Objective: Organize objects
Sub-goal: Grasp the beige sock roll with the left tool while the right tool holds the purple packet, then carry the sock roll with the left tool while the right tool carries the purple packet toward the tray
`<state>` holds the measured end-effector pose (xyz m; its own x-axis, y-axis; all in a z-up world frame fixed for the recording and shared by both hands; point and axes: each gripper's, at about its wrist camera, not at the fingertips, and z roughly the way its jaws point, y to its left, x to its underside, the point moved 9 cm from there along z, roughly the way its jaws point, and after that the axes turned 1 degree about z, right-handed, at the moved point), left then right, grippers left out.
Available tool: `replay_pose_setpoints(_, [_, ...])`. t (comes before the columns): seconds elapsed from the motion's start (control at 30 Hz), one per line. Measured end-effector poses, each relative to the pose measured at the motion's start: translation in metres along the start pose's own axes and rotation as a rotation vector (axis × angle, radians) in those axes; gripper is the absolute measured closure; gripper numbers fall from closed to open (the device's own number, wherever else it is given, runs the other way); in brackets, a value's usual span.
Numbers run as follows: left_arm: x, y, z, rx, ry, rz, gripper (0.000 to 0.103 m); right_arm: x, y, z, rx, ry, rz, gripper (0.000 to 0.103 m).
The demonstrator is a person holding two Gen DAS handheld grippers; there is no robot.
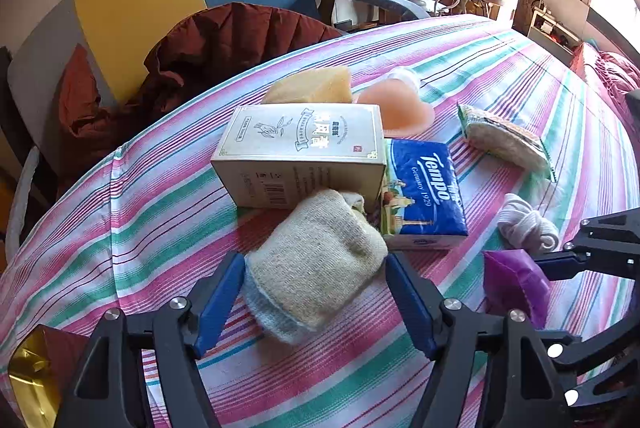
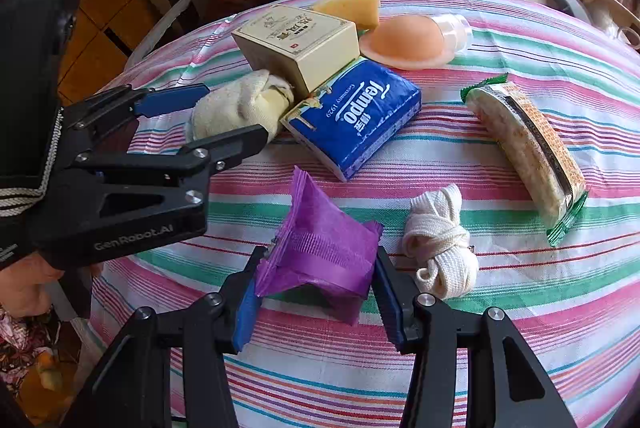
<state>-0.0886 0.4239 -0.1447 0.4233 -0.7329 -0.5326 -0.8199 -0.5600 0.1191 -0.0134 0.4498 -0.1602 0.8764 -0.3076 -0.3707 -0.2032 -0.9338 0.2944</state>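
Both soft: knitted beige sock (image 1: 316,260), crinkly purple packet (image 2: 324,248) pinched.

One box (image 1: 298,155); one sponge (image 1: 310,87); one sock (image 1: 316,260)

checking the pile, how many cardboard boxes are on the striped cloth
1: the beige carton lies beside the rolled sock, partly on the Tempo tissue pack. Nothing appears hidden behind it.

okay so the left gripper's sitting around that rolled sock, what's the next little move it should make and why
Probably close the left gripper on the rolled sock. Its blue fingers stand open on either side of the sock with small gaps, so nothing is gripped yet. The right gripper already pinches the purple packet, so the sock looks like the next item to secure before lifting.
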Motion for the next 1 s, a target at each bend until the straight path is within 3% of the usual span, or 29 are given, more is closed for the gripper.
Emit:
replay_pose_setpoints(0.1, [0.004,0.001,0.003,-0.026,-0.026,0.005,0.031,0.000,0.000,0.000,-0.001,0.001,0.001,0.051])
replay_pose_setpoints(0.37, [0.015,0.006,-0.005,-0.014,-0.137,-0.117,0.036,-0.002,-0.005,-0.002,-0.006,-0.005,0.007,0.051])
replay_pose_setpoints(0.5, [0.022,0.009,-0.013,-0.037,-0.167,-0.140,0.039,-0.002,-0.005,-0.002,-0.004,-0.014,0.005,0.051])
replay_pose_setpoints(0.73, [0.049,0.032,-0.030,-0.053,-0.210,-0.265,0.039,-0.003,-0.003,-0.005,0.022,-0.034,-0.010,0.052])
replay_pose_setpoints(1.0, [0.081,0.034,-0.052,-0.075,-0.233,-0.295,0.039,-0.001,0.004,-0.006,0.048,-0.056,-0.052,0.052])
